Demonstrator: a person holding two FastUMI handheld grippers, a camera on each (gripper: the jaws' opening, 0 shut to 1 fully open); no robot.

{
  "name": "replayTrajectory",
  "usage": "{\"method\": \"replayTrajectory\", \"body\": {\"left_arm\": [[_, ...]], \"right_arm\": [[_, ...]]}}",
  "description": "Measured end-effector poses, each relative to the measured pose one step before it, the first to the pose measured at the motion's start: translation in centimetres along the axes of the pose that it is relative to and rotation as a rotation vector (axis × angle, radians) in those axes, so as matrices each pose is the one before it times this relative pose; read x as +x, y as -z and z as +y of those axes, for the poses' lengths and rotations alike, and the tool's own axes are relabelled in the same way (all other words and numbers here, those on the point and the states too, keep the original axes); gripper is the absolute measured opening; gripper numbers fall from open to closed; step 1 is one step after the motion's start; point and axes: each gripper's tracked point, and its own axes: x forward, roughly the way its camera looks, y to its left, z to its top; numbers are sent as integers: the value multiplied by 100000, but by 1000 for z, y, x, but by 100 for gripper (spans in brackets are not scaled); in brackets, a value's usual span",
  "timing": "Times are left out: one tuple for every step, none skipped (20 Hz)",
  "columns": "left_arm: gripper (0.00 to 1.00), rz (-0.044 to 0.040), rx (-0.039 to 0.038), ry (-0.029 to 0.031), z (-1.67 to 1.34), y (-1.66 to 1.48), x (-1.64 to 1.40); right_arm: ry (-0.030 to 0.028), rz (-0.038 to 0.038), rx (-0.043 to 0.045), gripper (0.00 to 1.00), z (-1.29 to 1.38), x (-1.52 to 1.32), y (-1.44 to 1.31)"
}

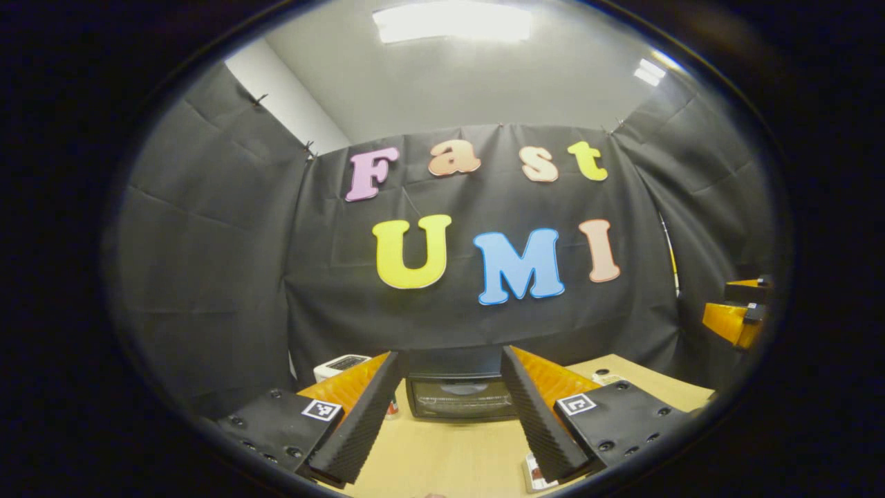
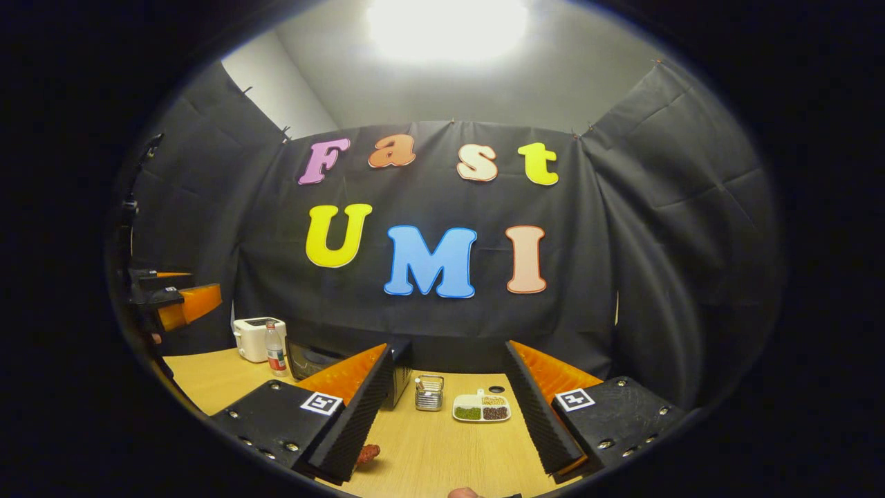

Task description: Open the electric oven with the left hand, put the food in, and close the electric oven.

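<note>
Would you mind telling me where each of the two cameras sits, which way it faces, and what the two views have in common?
Left gripper view: rides on the left gripper, looking forward over the wooden table at the closed electric oven; its own open fingers frame the oven, and the right gripper shows at the right edge.
Right gripper view: rides on the right gripper, facing a divided dish and a small metal rack; the left gripper shows far left.
Shared: table, oven, white toaster.

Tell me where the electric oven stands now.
In the left gripper view, the electric oven stands on the table's far side by the black cloth, with a white toaster at its left.
</note>
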Motion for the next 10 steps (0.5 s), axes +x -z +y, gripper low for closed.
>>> {"method": "replayTrajectory", "body": {"left_arm": [[100, -155, -545, 150, -228, 117, 530], [97, 263, -955, 205, -239, 256, 524], [97, 128, -1105, 235, -169, 87, 760], [97, 166, -613, 249, -225, 91, 788], [100, 217, -26, 244, 48, 283, 846], [97, 99, 515, 470, 88, 204, 908], [100, 133, 548, 752, -84, 482, 1085], [100, -77, 330, 698, 53, 431, 1147], [100, 250, -24, 698, 63, 393, 1146], [100, 1006, -163, 664, 180, 585, 1287]], "right_arm": [[-753, -773, 455, 96, 95, -61, -218], [-575, -460, 233, 96, 48, 70, 19], [42, 228, -202, 96, -116, 96, 151], [333, 707, -300, 96, -133, 117, 306], [272, 675, 218, 96, -66, 177, 160], [424, 312, 519, 96, 71, 183, 54], [893, -7, 488, 96, -9, 205, -24], [1265, -199, 133, 96, -133, 285, -36], [1891, -8, -142, 96, -194, 428, 0], [1910, 454, 101, 96, -106, 308, 105]]}}
